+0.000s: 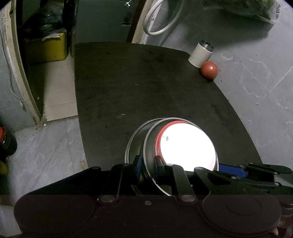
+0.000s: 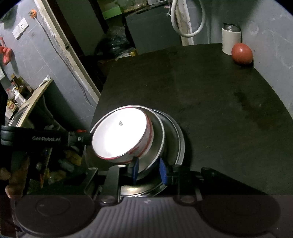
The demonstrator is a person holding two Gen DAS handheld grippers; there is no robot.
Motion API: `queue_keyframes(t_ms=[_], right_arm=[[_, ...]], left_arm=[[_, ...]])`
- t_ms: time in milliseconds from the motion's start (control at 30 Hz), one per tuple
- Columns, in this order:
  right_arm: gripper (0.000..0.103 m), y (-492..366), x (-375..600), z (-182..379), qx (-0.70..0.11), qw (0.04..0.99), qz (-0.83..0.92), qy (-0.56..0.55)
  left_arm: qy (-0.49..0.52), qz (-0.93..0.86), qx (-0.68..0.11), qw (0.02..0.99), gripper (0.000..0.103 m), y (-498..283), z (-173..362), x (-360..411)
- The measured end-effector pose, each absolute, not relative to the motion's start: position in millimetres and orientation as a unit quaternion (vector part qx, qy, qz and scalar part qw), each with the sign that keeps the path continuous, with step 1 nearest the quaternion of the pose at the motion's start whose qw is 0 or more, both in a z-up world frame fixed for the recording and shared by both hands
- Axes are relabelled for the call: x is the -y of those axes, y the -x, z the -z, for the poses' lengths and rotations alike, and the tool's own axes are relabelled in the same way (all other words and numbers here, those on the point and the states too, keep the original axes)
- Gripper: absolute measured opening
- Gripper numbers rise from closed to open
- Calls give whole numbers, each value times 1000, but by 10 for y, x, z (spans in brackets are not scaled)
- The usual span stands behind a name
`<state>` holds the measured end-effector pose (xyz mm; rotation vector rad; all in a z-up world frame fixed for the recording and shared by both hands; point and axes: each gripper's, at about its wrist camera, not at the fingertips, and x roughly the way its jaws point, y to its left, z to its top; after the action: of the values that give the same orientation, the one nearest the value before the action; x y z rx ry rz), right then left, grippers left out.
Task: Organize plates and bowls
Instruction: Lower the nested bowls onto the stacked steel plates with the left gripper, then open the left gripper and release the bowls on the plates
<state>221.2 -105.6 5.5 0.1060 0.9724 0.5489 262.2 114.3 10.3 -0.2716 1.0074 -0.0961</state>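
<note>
Grey tiled walls and floor surround a dark table [image 1: 164, 87], which fills the middle of both views.

Stack, lower centre of each frame: a white bowl [image 1: 188, 146] with a red rim, nested in a steel bowl [image 1: 152, 146], nested in a second steel bowl [image 1: 133, 146]. The group is tipped on edge. In the left wrist view the open mouths face the lens and lean right. In the right wrist view the white bowl's flat underside faces the lens and leans upper left, with a small dark mark at its centre, too small to read.

Left gripper [image 1: 148, 164]: blue pads pressed together on the inner steel bowl's wall at the lower rim.

Right gripper [image 2: 149, 169]: blue pads pinching the steel rims at the stack's lower edge.

Far corner of the table, upper right: a white can [image 1: 200, 53] with a metal top, and a red ball [image 1: 208, 70] just beside it.

Right wrist view only: the left gripper's black body at mid left, lettered "GenRobot.AI", a cluttered shelf [image 2: 33, 97], and wall sockets [image 2: 20, 27] at upper left.

Left wrist view only: a yellow box [image 1: 47, 47] at upper left and a bag [image 1: 243, 9] at upper right.
</note>
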Motion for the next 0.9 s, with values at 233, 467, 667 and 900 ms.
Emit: queue_keyframes(t_ms=[233,467,667,900], right_arm=[[29,-2167,1046,-97,-455,851,-259,-42],[31,-2140,1028,-116,-452,853,-259,-34],[32,-2125,1034,-130,-449,855,-257,-31],[37,-2131,1065,-136,-447,858,-252,-34]], left_arm=[[126,40,-479,867,19,-2612,-115,-1118],[127,32,-479,868,23,-2601,-131,-1107],[123,25,-474,871,30,-2585,-142,-1115],[120,20,-472,873,34,-2581,-156,-1116]])
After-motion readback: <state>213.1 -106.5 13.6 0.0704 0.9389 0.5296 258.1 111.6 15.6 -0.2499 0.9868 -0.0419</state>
